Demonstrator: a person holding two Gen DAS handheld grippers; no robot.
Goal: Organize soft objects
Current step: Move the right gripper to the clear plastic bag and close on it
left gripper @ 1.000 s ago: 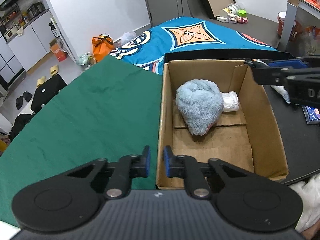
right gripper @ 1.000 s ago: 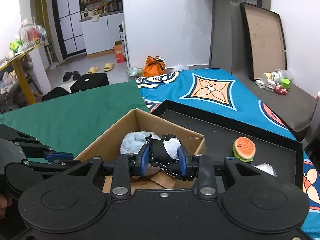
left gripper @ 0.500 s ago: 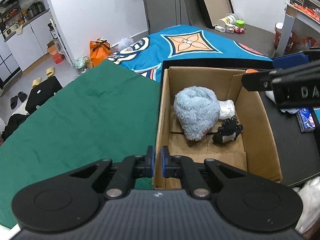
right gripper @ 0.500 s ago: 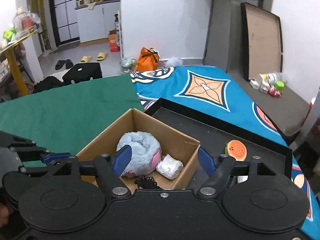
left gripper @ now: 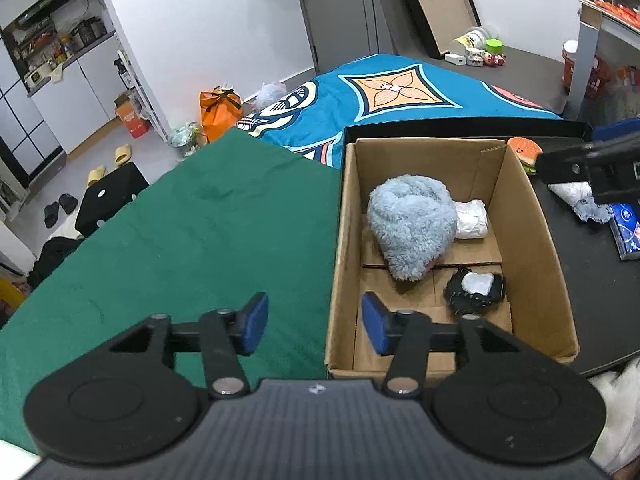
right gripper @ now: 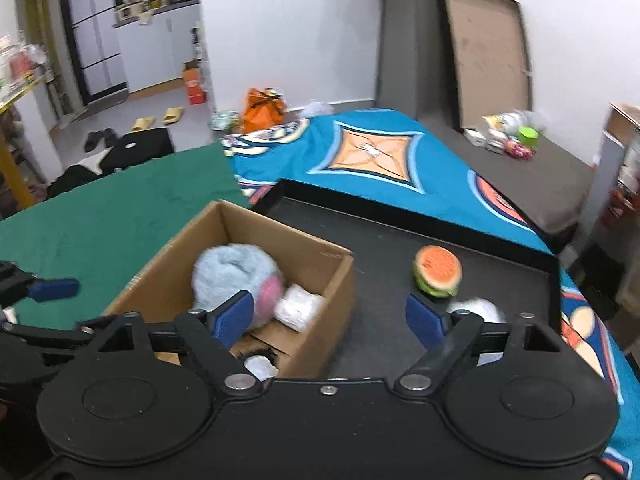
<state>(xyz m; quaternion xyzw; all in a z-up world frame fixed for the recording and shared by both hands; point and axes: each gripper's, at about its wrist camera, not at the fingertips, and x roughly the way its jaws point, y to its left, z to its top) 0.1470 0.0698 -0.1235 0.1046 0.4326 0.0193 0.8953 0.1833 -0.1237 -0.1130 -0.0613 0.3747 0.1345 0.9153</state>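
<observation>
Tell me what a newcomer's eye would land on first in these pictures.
First, the open cardboard box on the black tray, with a fluffy blue plush filling its far half, a white bundle beside it and a small black toy nearer the camera. Next, the burger toy on the tray outside the box. Both the left gripper and right gripper are open and empty.
</observation>
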